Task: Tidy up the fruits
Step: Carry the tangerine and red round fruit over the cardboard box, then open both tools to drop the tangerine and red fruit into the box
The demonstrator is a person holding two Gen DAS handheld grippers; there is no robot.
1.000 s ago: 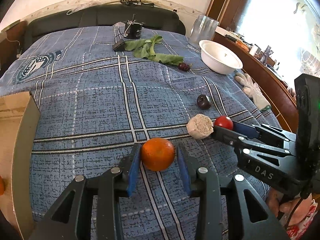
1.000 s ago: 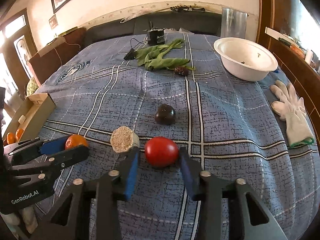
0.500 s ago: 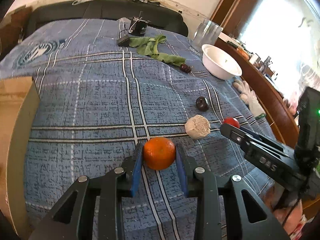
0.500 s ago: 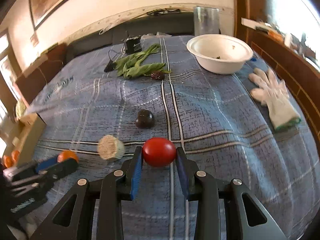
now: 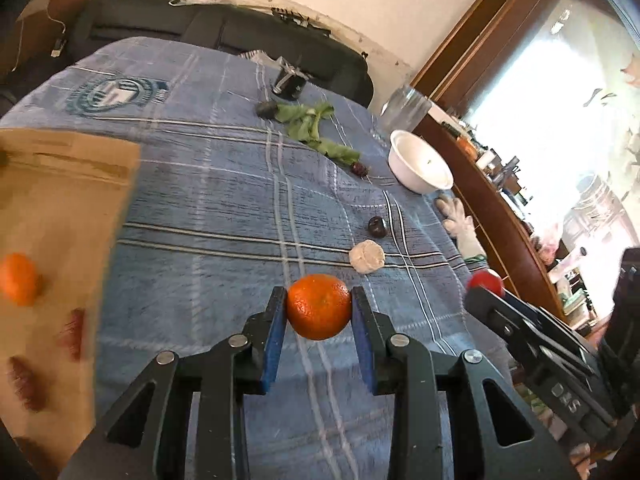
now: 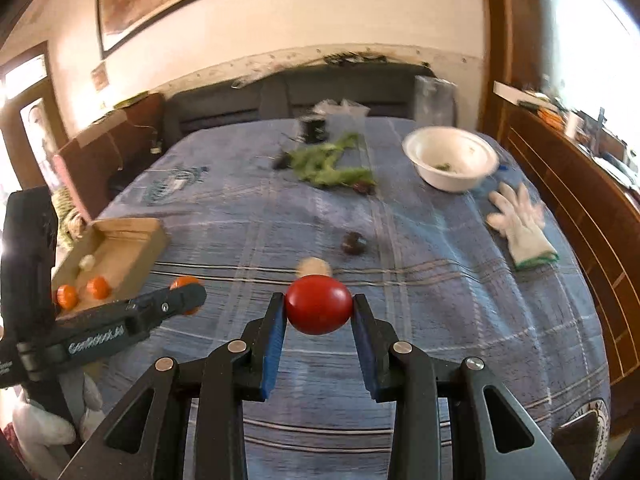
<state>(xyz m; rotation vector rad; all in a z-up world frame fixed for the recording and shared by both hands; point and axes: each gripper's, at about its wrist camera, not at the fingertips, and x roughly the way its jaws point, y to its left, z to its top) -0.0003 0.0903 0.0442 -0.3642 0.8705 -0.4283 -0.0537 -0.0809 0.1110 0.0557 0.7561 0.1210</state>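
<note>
Orange (image 5: 319, 306): pinched between the blue pads of the left hand-held gripper (image 5: 319, 312), lifted clear of the blue plaid bed cover (image 5: 208, 208).
Tomato (image 6: 318, 309): clamped in the right hand-held gripper (image 6: 318, 314), also raised above the cover.
Left hand-held gripper: closed on the orange, fingers touching both its sides.
Right hand-held gripper: closed on the tomato in the same way.
Cardboard box (image 6: 132, 240): at the bed's left edge, open, with two oranges (image 6: 98, 287) and a small pale thing inside.
On the cover: a pale round lump (image 5: 366, 256) just beyond the orange, a dark fruit (image 5: 377, 227) near it, farther back green leaves (image 5: 310, 126) and a white bowl (image 5: 418, 166).
White glove (image 6: 520, 226): lying flat near the bowl, by the wooden side rail.
</note>
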